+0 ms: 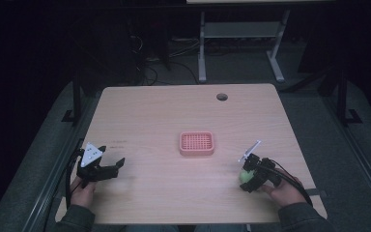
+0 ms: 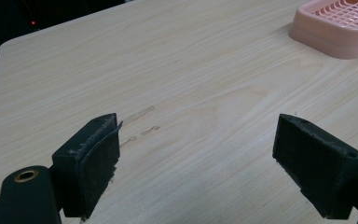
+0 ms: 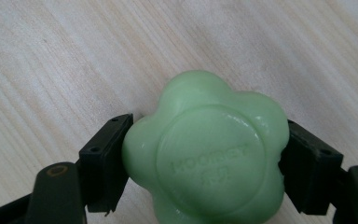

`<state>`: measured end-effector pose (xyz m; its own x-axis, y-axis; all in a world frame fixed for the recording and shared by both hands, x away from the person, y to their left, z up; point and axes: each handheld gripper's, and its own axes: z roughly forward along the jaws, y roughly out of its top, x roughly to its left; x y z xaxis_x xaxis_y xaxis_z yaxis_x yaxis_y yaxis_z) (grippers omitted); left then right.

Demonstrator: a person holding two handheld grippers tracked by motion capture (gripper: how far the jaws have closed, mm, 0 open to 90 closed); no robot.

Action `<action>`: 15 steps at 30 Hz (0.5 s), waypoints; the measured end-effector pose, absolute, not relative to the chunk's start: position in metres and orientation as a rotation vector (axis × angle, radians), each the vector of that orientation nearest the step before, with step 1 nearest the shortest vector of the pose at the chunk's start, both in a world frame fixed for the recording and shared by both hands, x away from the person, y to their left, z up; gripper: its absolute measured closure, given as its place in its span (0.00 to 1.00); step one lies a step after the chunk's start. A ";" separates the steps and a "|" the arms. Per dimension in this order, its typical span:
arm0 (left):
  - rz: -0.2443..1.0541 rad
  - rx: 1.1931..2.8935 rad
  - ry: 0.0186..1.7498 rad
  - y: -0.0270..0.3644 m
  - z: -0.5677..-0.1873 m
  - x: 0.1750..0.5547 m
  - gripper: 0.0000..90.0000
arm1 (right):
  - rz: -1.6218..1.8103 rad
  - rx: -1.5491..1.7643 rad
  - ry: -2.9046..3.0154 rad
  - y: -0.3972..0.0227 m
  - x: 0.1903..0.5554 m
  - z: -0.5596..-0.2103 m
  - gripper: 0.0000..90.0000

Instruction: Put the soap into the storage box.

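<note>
Over a pale wooden table (image 1: 164, 121), seen from the high view, we hold a gripper in each hand. Our left gripper (image 1: 107, 166) sits near the table's left front corner, its grey three-cornered plate (image 1: 91, 154) on top and its jaws spread, pointing toward the middle of the table with nothing between them. Our right gripper (image 1: 247, 175) is near the right front edge, pinching a green soap (image 1: 246, 176) just above or on the tabletop; we cannot tell from this view whether the soap touches the wood. A pink soap dish (image 1: 196, 143) with a gridded floor lies flat near the table's middle, between the two grippers and well apart from both. A round cable hole (image 1: 221, 96) marks the far edge.

From the left gripper view, our left gripper (image 2: 196, 158) shows its two black jaws wide apart over bare wood grain, gripping nothing. The pink soap dish (image 2: 326, 39) sits at the upper right, well ahead of the jaws.

From the right gripper view, our right gripper (image 3: 205, 158) has its jaws pressed against opposite sides of the green soap (image 3: 205, 154), a flower-shaped bar with rounded lobes and raised lettering on its face. The soap's near face is turned toward the camera, with table (image 3: 74, 56) grain behind it
</note>
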<state>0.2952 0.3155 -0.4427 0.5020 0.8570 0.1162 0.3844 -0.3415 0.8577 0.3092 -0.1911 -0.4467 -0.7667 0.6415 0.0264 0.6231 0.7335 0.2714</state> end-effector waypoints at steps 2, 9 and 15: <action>0.735 1.931 1.022 0.316 -0.443 0.295 0.16 | 0.421 1.043 2.861 -0.192 0.309 -0.447 0.28; 0.735 1.930 1.025 0.315 -0.443 0.295 0.16 | 0.448 1.039 2.862 -0.195 0.308 -0.447 0.28; 0.735 1.931 1.025 0.315 -0.443 0.295 0.16 | 0.447 1.036 2.853 -0.196 0.307 -0.445 0.28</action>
